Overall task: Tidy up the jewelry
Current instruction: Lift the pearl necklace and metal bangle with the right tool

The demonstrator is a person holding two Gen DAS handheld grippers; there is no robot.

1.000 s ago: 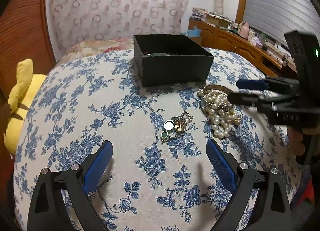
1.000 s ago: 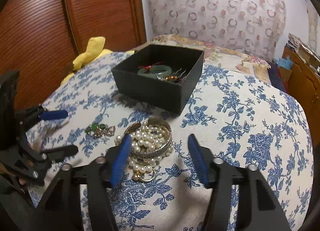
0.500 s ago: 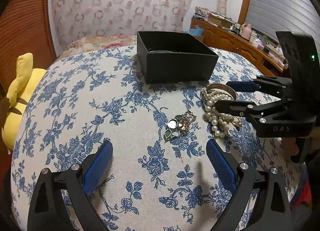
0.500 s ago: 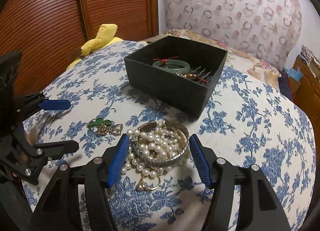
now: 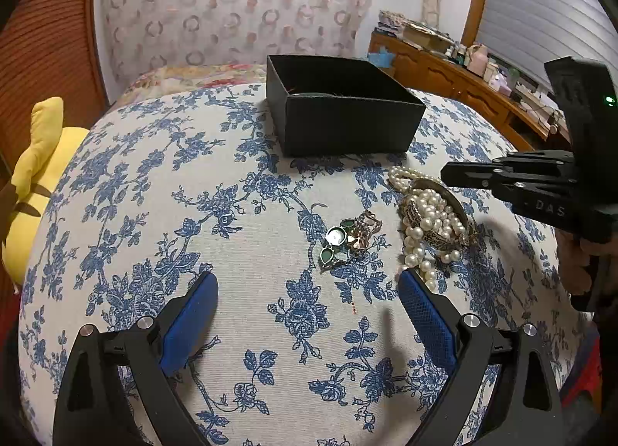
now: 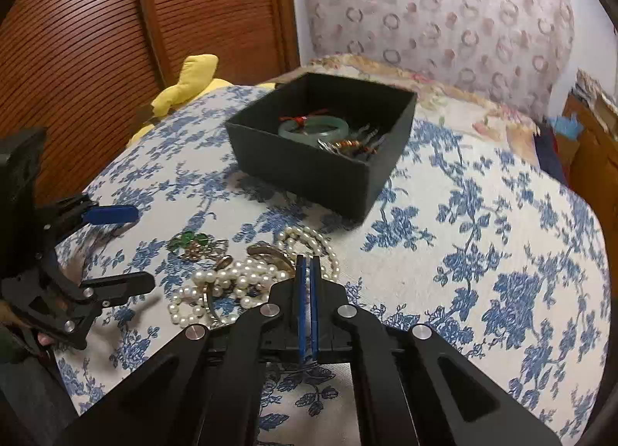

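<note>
A pearl necklace (image 5: 419, 224) (image 6: 231, 276) lies tangled through a metal bangle (image 5: 457, 204) (image 6: 270, 251) on the blue-flowered cloth. My right gripper (image 6: 308, 258) (image 5: 444, 175) is shut, its blue pads pinched together at the bangle's rim among the pearls; the bangle stands tilted on edge. A small green-stone jewelry cluster (image 5: 347, 239) (image 6: 195, 243) lies left of the pearls. My left gripper (image 5: 305, 280) (image 6: 141, 247) stands open just in front of that cluster, holding nothing. The black box (image 5: 347, 129) (image 6: 309, 172) holds a jade bangle (image 6: 313, 129) and a hairpin (image 6: 355, 144).
A yellow plush toy (image 5: 34, 175) (image 6: 189, 79) lies at the cloth's left edge by the wooden slatted doors. A cluttered wooden sideboard (image 5: 444, 71) runs along the right. A flowered bedspread (image 6: 444, 94) lies behind the box.
The right gripper's jaws, open around the pearls and bangle before, have snapped shut at the bangle's rim, and the bangle now tilts up. The left gripper has stayed put, still open.
</note>
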